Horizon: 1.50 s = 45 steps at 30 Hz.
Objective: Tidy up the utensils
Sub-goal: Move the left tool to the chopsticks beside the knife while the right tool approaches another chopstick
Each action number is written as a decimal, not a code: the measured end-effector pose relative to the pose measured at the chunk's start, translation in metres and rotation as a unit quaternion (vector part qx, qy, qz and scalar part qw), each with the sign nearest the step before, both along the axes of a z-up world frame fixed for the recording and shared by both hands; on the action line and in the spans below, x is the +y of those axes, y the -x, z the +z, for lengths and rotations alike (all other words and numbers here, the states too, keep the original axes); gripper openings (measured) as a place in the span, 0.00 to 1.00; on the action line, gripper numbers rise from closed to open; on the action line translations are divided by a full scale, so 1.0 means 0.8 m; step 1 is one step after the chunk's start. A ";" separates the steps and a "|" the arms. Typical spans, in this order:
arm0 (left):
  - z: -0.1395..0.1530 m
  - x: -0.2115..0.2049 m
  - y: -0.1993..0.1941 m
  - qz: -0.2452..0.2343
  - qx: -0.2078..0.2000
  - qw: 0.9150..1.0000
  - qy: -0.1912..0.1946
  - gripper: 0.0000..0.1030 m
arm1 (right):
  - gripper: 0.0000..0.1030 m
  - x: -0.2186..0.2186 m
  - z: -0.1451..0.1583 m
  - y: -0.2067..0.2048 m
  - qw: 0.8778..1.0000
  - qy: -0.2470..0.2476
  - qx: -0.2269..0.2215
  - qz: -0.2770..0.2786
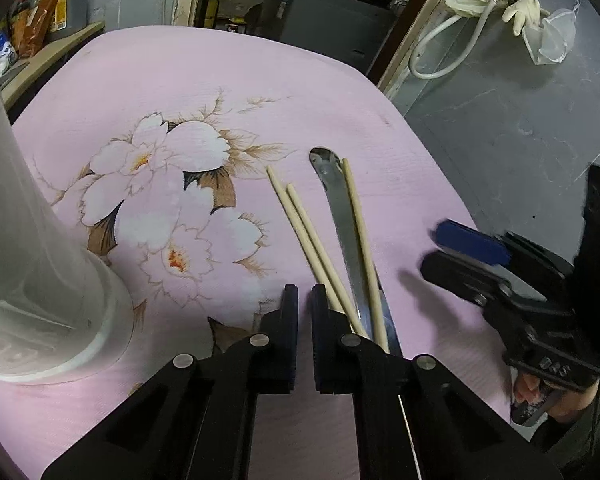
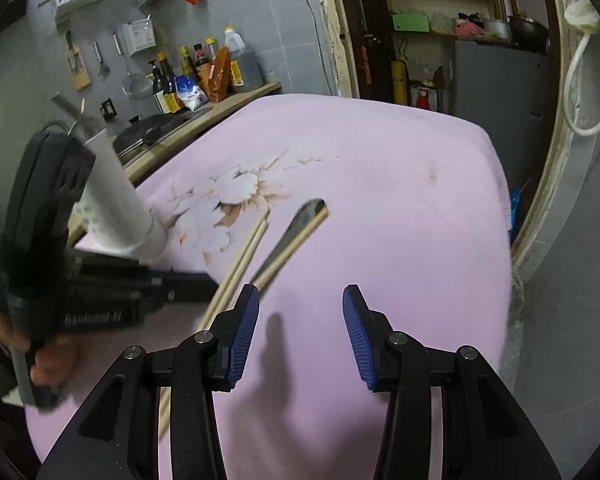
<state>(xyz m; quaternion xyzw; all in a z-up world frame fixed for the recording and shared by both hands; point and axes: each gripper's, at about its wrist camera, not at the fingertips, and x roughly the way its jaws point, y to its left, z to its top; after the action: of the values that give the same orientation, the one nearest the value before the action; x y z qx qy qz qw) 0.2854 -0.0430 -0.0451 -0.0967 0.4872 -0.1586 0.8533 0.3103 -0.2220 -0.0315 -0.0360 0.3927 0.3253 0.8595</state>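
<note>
On the pink floral cloth (image 1: 228,76) lie two wooden chopsticks (image 1: 300,228) side by side. To their right is a metal spoon (image 1: 340,208) with a third chopstick (image 1: 360,232) resting along it. My left gripper (image 1: 304,292) is shut just left of their near ends, nothing between its fingers. My right gripper (image 1: 434,246) hovers at the right, its blue pads apart. In the right wrist view the right gripper (image 2: 300,296) is open and empty above bare cloth, with the chopstick pair (image 2: 244,252) and spoon (image 2: 296,228) ahead on the left. A tall white utensil holder (image 1: 32,240) stands at the left.
The holder (image 2: 116,200) has handles sticking out of its top. A counter with bottles (image 2: 188,76) and a dark pan (image 2: 148,132) runs behind the table. The cloth's right edge (image 2: 500,216) drops to grey floor. A white hose (image 1: 440,52) hangs by the doorway.
</note>
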 end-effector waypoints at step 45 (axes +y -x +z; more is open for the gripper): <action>0.004 -0.019 -0.011 -0.010 0.015 1.000 -0.009 0.09 | 0.25 0.020 -0.011 -0.009 0.996 0.078 -0.002 0.044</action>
<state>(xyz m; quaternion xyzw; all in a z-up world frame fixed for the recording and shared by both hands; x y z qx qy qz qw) 0.2943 -0.0585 -0.0420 -0.0863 0.5022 -0.1610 0.8452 0.3174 -0.2060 -0.0401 -0.1207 0.4132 0.3311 0.8397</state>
